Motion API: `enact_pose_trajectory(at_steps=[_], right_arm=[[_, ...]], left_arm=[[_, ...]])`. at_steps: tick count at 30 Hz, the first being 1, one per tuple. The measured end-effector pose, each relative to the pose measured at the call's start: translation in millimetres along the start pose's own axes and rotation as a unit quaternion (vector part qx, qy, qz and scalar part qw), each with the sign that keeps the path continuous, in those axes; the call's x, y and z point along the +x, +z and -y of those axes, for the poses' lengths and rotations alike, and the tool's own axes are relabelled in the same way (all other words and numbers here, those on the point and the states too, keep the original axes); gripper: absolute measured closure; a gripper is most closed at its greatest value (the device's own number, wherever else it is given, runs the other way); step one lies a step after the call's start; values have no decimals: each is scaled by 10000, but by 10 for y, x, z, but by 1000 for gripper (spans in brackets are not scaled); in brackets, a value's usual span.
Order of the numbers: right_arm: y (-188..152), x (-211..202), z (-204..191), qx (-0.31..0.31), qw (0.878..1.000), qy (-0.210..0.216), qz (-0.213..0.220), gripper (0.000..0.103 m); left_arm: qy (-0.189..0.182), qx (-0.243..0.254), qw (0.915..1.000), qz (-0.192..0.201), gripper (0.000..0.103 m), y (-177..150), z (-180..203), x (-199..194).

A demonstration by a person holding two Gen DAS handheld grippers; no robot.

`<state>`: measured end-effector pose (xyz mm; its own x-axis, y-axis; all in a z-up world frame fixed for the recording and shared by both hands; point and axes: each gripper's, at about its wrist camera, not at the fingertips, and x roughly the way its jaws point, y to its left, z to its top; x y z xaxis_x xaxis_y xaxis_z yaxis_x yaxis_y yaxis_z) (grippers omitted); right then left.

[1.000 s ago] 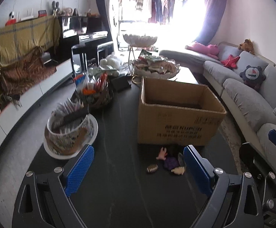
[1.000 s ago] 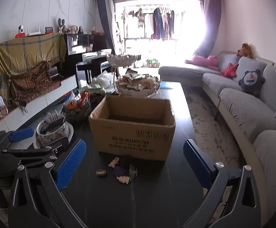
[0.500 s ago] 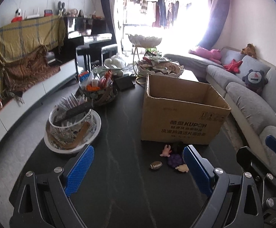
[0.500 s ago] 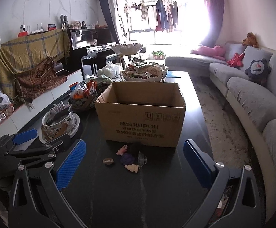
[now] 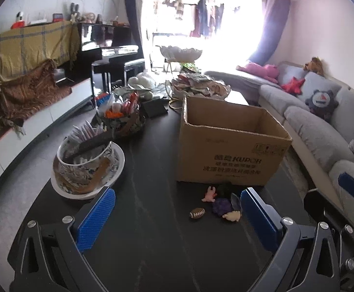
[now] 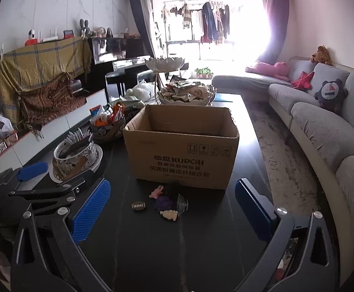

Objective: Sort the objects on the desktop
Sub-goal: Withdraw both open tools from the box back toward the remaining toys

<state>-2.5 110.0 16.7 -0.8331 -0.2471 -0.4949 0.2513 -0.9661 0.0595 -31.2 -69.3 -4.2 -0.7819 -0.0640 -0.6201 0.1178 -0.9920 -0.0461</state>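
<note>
Your left gripper (image 5: 177, 209) jaws are opening, nothing between them; the toys (image 5: 222, 205) (by the box (image 5: 228, 146)) lie just beyond, right of centre.

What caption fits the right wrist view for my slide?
Open right gripper facing small toys: football, pink figure, before an open cardboard box on a dark table.

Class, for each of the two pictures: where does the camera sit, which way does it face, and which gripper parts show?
Left wrist: on the left gripper, jaws opening and empty, facing the cardboard box; the right gripper's blue pad sits at right.
Right wrist: on the right gripper, open, facing the box squarely; the left gripper sits at left.
Shared: box, toy football, dark table.
</note>
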Motion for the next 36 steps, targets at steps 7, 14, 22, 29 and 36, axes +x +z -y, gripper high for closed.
enact_pose_trajectory(at_steps=[7,14,22,29,36], right_arm=[[-13,15,-21,-92,9999,-121,19,2],[-40,51,4,-60,9999,-144,-44,2],[-104,127,58,141,9996,61,-219,7],[-160,209,81,195,9992,40,-354,11],[-175,280,158,281,9986,-138,-418,13]], left_arm=[[-134,-149,9989,-424,1,-12,-2,128],[-20,-240,9979,-605,1,-62,20,188],[-246,-602,9941,-868,3,-168,-36,314],[-68,-482,9966,-662,3,-187,-4,305],[266,-170,9993,-204,3,-156,54,180]])
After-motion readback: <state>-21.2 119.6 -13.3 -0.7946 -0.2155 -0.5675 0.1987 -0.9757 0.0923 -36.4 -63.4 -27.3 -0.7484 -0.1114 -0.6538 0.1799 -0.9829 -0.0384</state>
